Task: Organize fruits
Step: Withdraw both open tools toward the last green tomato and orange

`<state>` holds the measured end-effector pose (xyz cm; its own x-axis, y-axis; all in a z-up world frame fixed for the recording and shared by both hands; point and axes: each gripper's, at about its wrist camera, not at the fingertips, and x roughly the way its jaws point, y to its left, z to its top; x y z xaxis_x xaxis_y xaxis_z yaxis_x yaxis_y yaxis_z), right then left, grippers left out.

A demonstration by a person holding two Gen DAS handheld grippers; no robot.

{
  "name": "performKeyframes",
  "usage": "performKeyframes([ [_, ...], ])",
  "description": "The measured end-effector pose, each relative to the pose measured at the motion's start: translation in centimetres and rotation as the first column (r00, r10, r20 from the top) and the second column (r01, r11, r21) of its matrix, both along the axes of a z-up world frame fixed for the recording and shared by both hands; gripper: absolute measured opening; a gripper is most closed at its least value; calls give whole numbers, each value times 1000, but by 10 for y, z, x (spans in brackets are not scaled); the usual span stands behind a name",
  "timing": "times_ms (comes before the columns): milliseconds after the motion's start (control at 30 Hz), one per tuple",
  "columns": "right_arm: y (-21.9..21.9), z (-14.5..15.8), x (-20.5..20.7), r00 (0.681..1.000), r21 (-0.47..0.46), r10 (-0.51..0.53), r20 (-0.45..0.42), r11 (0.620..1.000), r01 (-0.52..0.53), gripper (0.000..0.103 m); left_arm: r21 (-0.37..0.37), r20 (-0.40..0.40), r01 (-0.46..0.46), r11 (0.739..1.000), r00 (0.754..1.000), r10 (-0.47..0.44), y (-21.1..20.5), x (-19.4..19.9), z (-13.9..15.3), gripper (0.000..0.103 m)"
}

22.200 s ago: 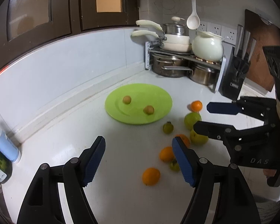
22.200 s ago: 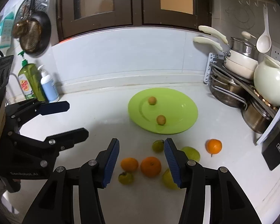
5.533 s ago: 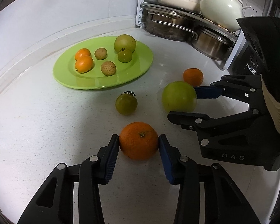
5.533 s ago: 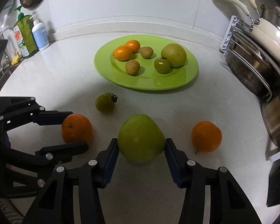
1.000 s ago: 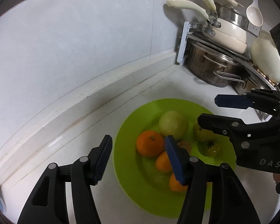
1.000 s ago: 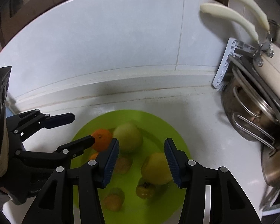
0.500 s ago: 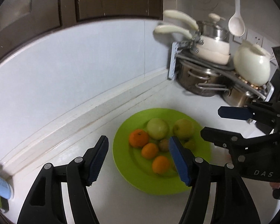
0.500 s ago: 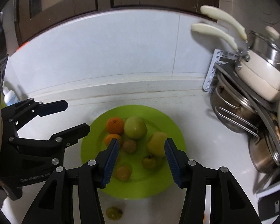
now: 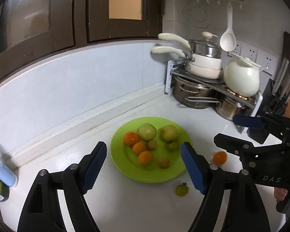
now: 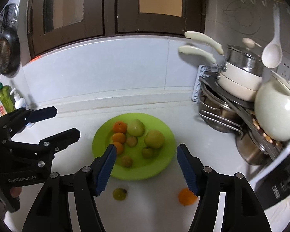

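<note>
Opening grippers (image 9: 144,167) hang, seemingly clear, above plate (image 9: 125,166).

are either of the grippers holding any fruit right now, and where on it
No. The left hand-held gripper and the right hand-held gripper both have opening jaws with nothing between them; the fruit lies on the plate and counter.

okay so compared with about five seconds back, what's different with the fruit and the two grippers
The big orange that the left gripper held and the large green apple that the right gripper held now lie on the lime-green round plate. Both grippers are empty, jaws opening, pulled back above the plate. The small green tomato and the small orange are still on the white counter.
</note>
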<state>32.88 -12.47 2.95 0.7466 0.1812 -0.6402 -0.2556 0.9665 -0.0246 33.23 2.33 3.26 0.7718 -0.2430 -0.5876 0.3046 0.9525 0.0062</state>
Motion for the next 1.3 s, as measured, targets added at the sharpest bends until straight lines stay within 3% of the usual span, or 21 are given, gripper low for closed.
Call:
performKeyframes([
  [267, -18, -5, -30, 1000, 17, -27, -4, 1000, 27, 65, 8, 18, -3, 1000, 1000, 3, -10, -34, 1, 83],
  [600, -43, -19, -44, 998, 32, -46, -42, 998, 47, 65, 11, -36, -5, 1000, 999, 5, -30, -50, -23, 84],
  [1300, -89, -91, -15, 975, 35, -102, -199, 993, 111, 65, 89, -247, 13, 996, 969, 9, -72, -14, -108, 83],
])
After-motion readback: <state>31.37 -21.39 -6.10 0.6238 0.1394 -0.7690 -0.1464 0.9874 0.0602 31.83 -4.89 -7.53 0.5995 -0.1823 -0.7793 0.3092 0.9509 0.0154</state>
